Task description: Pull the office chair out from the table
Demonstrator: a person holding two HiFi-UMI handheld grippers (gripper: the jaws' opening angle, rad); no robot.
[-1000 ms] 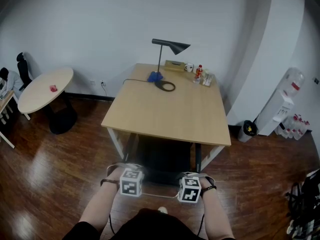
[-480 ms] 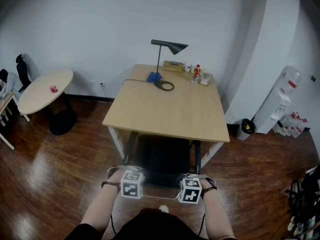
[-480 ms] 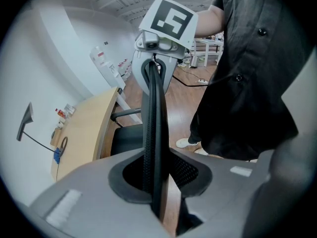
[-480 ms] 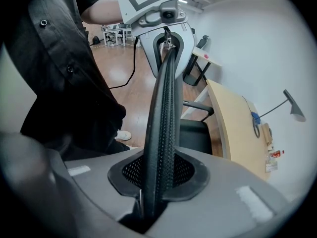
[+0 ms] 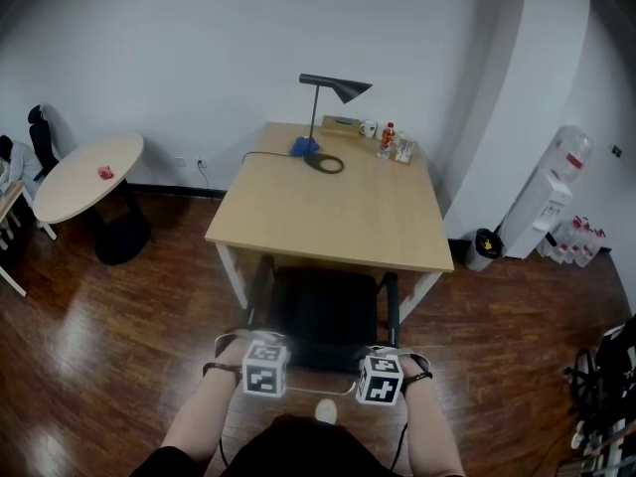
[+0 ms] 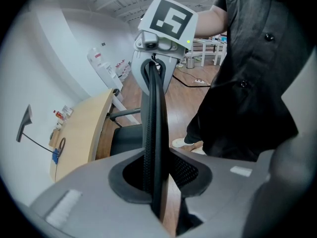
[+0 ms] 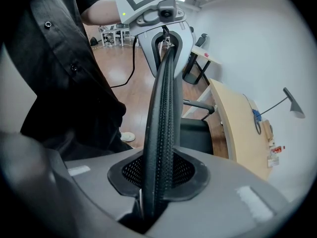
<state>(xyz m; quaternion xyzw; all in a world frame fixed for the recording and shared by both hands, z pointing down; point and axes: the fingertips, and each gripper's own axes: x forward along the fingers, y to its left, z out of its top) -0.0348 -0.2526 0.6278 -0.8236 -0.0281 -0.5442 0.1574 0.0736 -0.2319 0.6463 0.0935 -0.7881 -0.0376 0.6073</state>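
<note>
Left gripper (image 6: 157, 180) and right gripper (image 7: 157, 180) each pinch the office chair (image 5: 325, 311) by its backrest rim (image 6: 154, 108), side by side along it. The seat's partly under the table (image 5: 328, 217) straight ahead, so I'd pull evenly back toward the person.

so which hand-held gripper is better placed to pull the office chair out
Neither clearly: left hand-held gripper and right hand-held gripper both clamp the backrest top edge, either side of centre; likely pull with both.
</note>
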